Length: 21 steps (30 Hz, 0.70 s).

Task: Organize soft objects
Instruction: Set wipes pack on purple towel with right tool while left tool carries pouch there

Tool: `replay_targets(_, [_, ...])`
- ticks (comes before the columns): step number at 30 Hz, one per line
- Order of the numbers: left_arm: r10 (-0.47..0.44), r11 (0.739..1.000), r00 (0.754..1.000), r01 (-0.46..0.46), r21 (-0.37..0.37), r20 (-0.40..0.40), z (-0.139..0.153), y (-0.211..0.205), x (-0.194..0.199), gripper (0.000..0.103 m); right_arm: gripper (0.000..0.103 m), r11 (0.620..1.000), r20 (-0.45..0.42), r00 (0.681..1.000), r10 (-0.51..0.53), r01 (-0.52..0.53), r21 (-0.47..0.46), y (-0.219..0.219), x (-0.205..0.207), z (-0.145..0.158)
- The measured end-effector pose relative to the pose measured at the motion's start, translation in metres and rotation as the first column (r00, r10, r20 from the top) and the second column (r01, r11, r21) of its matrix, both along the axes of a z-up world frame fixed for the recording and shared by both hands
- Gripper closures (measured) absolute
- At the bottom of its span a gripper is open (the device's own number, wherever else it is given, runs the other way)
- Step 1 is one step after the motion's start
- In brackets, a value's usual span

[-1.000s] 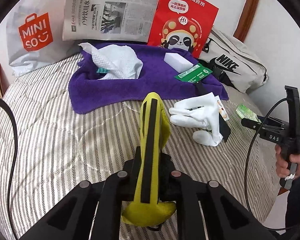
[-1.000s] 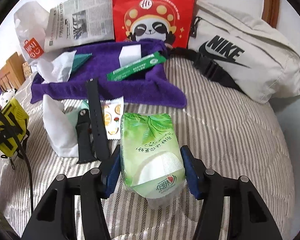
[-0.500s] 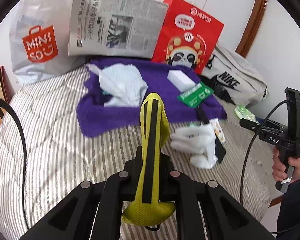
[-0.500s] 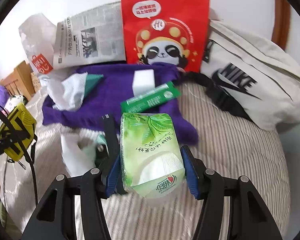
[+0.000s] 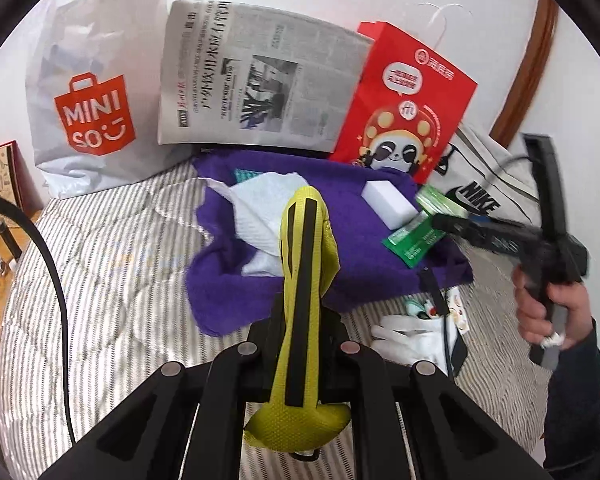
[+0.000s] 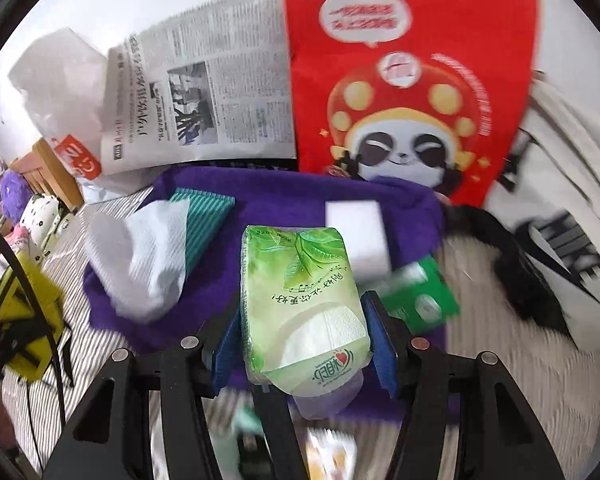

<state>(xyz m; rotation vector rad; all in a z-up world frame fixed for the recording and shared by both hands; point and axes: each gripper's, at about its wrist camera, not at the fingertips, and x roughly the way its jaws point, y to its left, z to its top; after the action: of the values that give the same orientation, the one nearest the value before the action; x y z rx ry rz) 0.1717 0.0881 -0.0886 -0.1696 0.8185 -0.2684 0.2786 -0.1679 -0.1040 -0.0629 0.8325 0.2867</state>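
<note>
A bed [image 5: 100,280] with a striped grey and white quilt carries everything. Against the wall at its far side stand a white shopping bag [image 5: 80,92] with an orange logo, a newspaper [image 5: 256,76] and a red paper bag [image 6: 412,80] printed with a panda; a pale sports bag [image 6: 560,208] with a black strap lies to the right of these.

A purple towel [image 5: 364,272] is spread on the quilt in front of the newspaper and the red bag. On it lie a crumpled white paper towel [image 6: 144,256], partly covering a teal striped cloth [image 6: 204,220], a white sponge block [image 6: 360,232] and a flat green packet [image 6: 424,296] just beside the block. Near the towel's front edge, on the quilt, lies a white glove [image 5: 412,336] with a black strap [image 5: 436,296] and a small printed sachet [image 5: 458,308] next to it.

The left tool [image 5: 300,308] is pinched narrow on a yellow and black pouch [image 5: 304,280], which stands up between its fingers above the towel's near edge. The right tool [image 6: 304,320] stands half wide, its blue pads pressed on both sides of a green tissue pack [image 6: 304,304] held over the towel. In the left view, a hand [image 5: 548,312] with a dark sleeve grips the right tool's handle, blurred.
</note>
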Motion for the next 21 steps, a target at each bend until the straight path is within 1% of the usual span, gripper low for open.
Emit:
replay_targets(3, [0.006,1.0,1.0,-0.006,-0.013,-0.002,-0.001,0.009,0.002,0.093,0.046,1.0,-0.047,0.999,0.0,0.0,0.003,0.015,0.03,-0.012])
replay_targets(6, [0.012,1.0,1.0,-0.012,-0.017,-0.004,-0.003,0.015,0.005,0.093,0.046,0.999,-0.111,0.993,-0.03,0.027,-0.034,0.026,0.06,-0.027])
replay_targets(9, [0.018,0.999,1.0,-0.018,-0.037,-0.003,-0.004,0.022,0.006,0.093,0.046,0.997,-0.099,0.994,-0.047,0.041,-0.059,0.032,0.076,-0.032])
replay_targets(14, [-0.001,0.997,1.0,0.001,-0.082,-0.002,-0.009,0.028,0.007,0.093,0.047,0.993,-0.09,0.995,-0.052,0.042,-0.106,0.047,0.091,-0.031])
replay_targets(15, [-0.008,0.996,1.0,0.008,-0.085,-0.002,-0.01,0.028,0.007,0.093,0.048,0.993,-0.088,0.995,-0.048,0.038,-0.113,0.05,0.092,-0.031])
replay_targets(18, [-0.023,0.996,1.0,0.023,-0.084,0.001,-0.013,0.027,0.007,0.093,0.049,0.99,-0.08,0.996,-0.044,0.033,-0.139,0.06,0.091,-0.033])
replay_targets(21, [-0.028,0.994,1.0,0.028,-0.104,0.003,-0.013,0.03,0.005,0.093,0.049,0.98,-0.064,0.998,-0.028,0.015,-0.2,0.071,0.086,-0.036])
